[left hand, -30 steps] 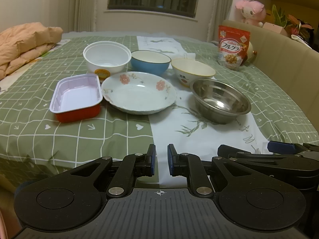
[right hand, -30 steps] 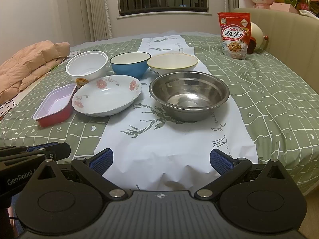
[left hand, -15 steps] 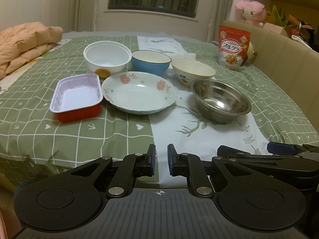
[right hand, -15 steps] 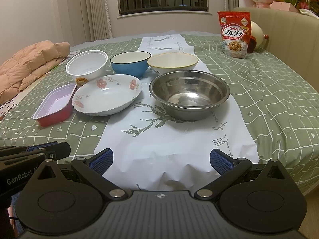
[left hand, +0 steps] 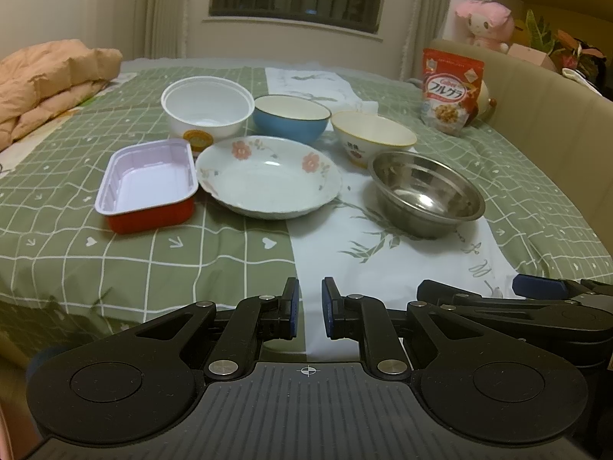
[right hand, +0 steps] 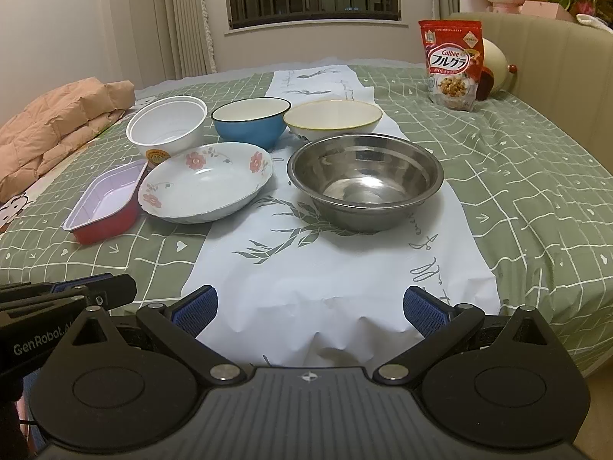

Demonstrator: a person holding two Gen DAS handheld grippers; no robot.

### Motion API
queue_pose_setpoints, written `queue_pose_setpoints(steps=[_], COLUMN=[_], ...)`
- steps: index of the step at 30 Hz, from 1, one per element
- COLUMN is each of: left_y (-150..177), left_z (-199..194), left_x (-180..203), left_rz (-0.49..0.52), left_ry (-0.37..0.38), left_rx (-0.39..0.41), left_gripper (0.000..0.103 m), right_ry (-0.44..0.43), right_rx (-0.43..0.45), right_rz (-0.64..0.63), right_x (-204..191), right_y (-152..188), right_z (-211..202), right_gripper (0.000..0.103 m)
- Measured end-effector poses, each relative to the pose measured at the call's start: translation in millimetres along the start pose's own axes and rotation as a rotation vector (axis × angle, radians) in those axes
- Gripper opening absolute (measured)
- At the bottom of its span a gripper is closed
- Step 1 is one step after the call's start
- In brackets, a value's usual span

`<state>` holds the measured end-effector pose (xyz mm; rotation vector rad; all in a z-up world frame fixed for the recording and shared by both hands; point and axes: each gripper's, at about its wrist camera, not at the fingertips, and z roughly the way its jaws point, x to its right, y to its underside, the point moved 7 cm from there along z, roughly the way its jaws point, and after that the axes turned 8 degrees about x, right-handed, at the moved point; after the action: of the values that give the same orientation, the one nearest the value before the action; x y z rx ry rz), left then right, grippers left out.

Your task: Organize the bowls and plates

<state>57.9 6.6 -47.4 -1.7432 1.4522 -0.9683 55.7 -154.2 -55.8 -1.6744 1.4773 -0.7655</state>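
On the green checked cloth stand a white plastic bowl (left hand: 207,109), a blue bowl (left hand: 291,119) and a cream bowl (left hand: 373,138) in a back row. In front of them lie a red tray with a lilac inside (left hand: 147,184), a floral plate (left hand: 268,176) and a steel bowl (left hand: 425,193). My left gripper (left hand: 308,306) hovers at the near edge, shut with nothing in it. My right gripper (right hand: 309,308) is open and empty, short of the steel bowl (right hand: 364,178). The floral plate (right hand: 207,182) lies to its left.
A red cereal bag (right hand: 450,63) stands at the back right by a beige padded wall (right hand: 555,61). A peach quilt (left hand: 49,80) is bunched at the far left. A white runner (right hand: 325,268) crosses the cloth's middle. The cloth's near edge drops off just ahead of both grippers.
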Motion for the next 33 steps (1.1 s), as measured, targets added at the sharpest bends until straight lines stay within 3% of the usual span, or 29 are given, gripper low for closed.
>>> queue_pose_setpoints(steps=[19, 24, 28, 33], left_y=[-3, -18, -31, -46], left_z=[21, 44, 68, 93], left_x=[0, 3, 20, 37], left_rz=[-0.038, -0.141, -0.118, -0.068], left_ry=[0.007, 0.109, 0.209, 0.176], left_rx=[-0.028, -0.035, -0.046, -0.034], left_gripper=[0.016, 0.017, 0.017, 0.017], right_ry=[-0.036, -0.032, 0.005, 0.062], right_rx=[0.003, 0.017, 0.015, 0.022], right_rz=[0.030, 0.059, 0.076, 0.087], right_x=[13, 28, 45, 68], right_y=[-4, -13, -21, -32], right_z=[16, 26, 39, 54], right_gripper=[0.103, 0.103, 0.103, 0.103])
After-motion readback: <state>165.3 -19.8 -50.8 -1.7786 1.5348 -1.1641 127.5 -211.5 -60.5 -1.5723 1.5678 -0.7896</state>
